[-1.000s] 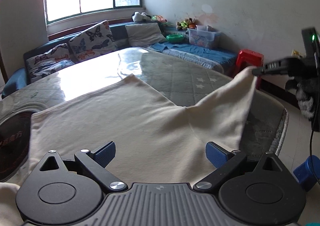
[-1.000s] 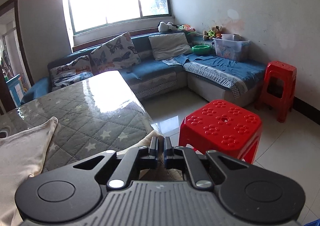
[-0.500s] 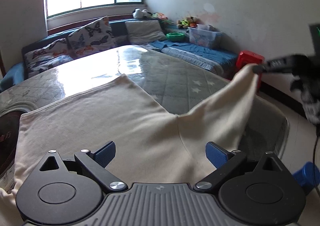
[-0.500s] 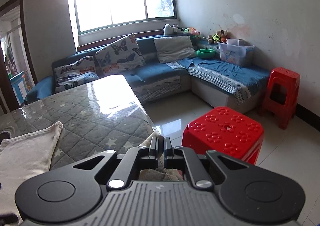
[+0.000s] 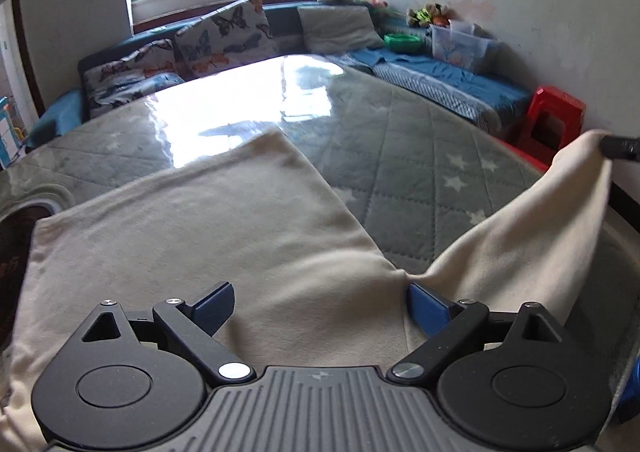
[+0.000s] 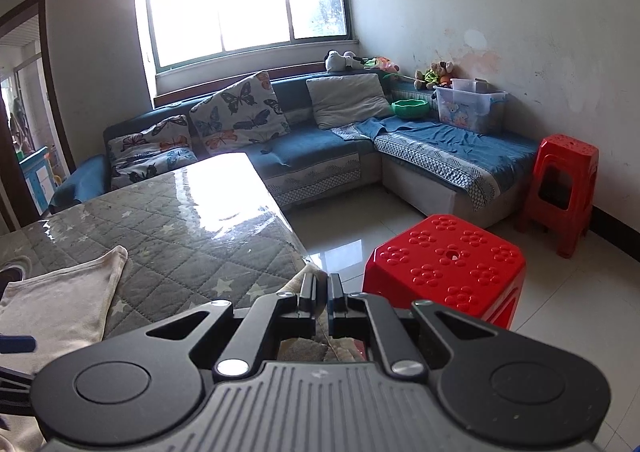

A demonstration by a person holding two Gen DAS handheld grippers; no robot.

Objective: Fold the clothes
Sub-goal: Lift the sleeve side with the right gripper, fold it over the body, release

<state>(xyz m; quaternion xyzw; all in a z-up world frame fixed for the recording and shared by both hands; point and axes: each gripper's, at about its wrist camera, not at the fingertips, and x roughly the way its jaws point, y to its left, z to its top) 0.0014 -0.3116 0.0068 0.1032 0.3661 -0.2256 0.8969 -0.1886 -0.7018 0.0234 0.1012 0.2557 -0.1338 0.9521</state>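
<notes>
A cream garment lies spread on the grey quilted table. My left gripper is open, its blue fingertips low over the garment's near part, holding nothing. My right gripper is shut on a corner of the cream garment and holds it up beyond the table's right edge. In the left wrist view that lifted corner rises to the right gripper's tip. The flat part also shows in the right wrist view.
A red stool stands on the tiled floor just right of the table, a second red stool by the wall. A blue corner sofa with cushions and a plastic box runs along the back.
My left gripper has moved forward and lower over the garment. My right gripper keeps its hold on the corner and has shifted slightly, drawing the cloth out to the right.
</notes>
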